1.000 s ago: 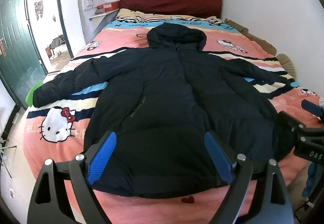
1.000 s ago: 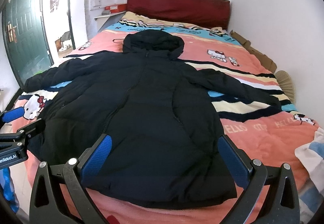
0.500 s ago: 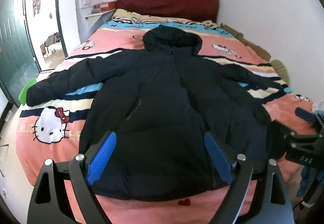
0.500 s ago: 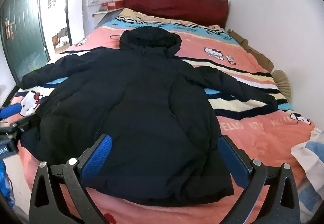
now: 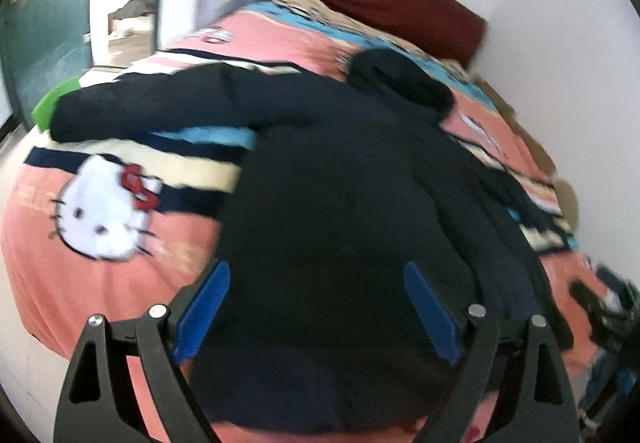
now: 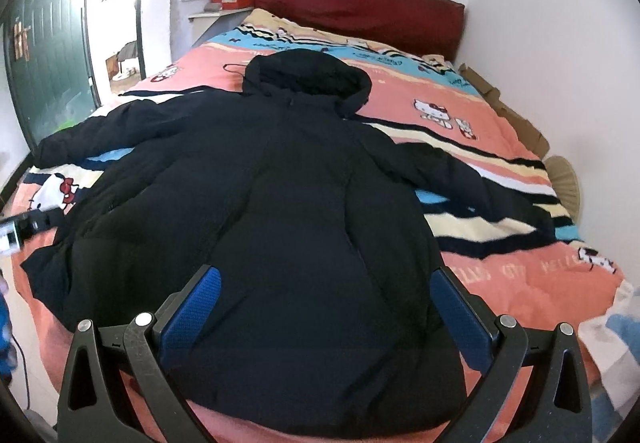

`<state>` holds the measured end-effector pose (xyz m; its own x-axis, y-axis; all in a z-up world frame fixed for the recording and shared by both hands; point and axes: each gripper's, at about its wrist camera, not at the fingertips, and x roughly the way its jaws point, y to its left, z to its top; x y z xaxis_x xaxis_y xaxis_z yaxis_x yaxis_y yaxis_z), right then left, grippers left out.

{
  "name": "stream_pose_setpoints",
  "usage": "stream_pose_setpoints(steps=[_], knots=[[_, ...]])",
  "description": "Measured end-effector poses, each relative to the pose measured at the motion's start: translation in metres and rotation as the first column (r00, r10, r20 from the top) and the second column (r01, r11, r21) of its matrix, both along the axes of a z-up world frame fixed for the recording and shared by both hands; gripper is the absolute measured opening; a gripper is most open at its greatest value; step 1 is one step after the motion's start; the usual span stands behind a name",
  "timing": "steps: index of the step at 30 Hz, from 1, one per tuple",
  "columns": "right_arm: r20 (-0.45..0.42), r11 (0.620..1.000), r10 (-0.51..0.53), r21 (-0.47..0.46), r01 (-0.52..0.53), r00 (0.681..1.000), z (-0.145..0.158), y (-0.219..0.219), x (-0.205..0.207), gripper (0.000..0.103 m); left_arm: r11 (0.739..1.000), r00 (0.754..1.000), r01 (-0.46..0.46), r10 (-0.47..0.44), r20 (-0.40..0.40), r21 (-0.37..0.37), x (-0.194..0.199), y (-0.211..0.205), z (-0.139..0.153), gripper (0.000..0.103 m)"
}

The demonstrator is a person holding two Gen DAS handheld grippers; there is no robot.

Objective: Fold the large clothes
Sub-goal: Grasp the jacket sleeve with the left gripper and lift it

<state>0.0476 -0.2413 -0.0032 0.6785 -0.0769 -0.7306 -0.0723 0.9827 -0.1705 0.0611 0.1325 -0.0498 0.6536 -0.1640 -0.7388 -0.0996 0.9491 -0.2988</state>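
Observation:
A large black hooded puffer coat (image 6: 288,195) lies spread flat on the bed, hood toward the headboard and both sleeves stretched out sideways. The left wrist view shows the same coat (image 5: 340,211), blurred and tilted. My left gripper (image 5: 316,307) hovers open above the coat's lower hem, left of centre, with nothing between its blue pads. My right gripper (image 6: 326,307) also stands open, low over the hem area. The other gripper shows at the edge of each view: the right one as a blurred dark shape (image 5: 600,307), the left one (image 6: 24,227) at the far left.
The bed carries a pink striped cartoon-cat blanket (image 6: 500,267) and a dark red headboard (image 6: 360,11). A white wall (image 6: 560,43) runs along the right side. A green door (image 6: 48,59) and an open doorway stand left. A small shelf (image 6: 224,9) sits beside the headboard.
Both grippers have dropped closer to the coat's hem. The left view has swung and tilted, now blurred, showing more of the blanket's left side. Both jaws stay open.

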Motion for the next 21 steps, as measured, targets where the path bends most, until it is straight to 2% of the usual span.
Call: stream_pose_setpoints(steps=[4,9,12,15,21], knots=[[-0.012,1.0,-0.018,-0.012,0.018,1.0,0.0,0.005,0.013,0.103,0.992,0.994,-0.108,0.109,0.015,-0.066,0.024,0.061,-0.008,0.089],[-0.014,0.999,-0.034,-0.01,0.034,0.999,0.005,0.012,0.028,0.103,0.96,0.968,-0.246,0.251,0.024,-0.133,0.057,0.138,-0.024,0.089],[-0.011,0.999,-0.038,-0.012,0.038,0.999,0.008,0.015,0.035,0.102,0.921,0.939,-0.332,0.343,0.017,-0.203,0.072,0.185,-0.038,0.089],[-0.014,0.999,-0.053,0.003,0.054,0.998,0.011,0.013,0.041,0.103,0.871,0.91,-0.403,0.415,-0.019,-0.282,0.087,0.225,-0.056,0.088],[-0.007,0.994,-0.108,-0.002,0.108,0.994,0.016,0.004,0.054,0.103,0.764,0.857,-0.499,0.506,-0.099,-0.409,0.105,0.278,-0.095,0.087]])
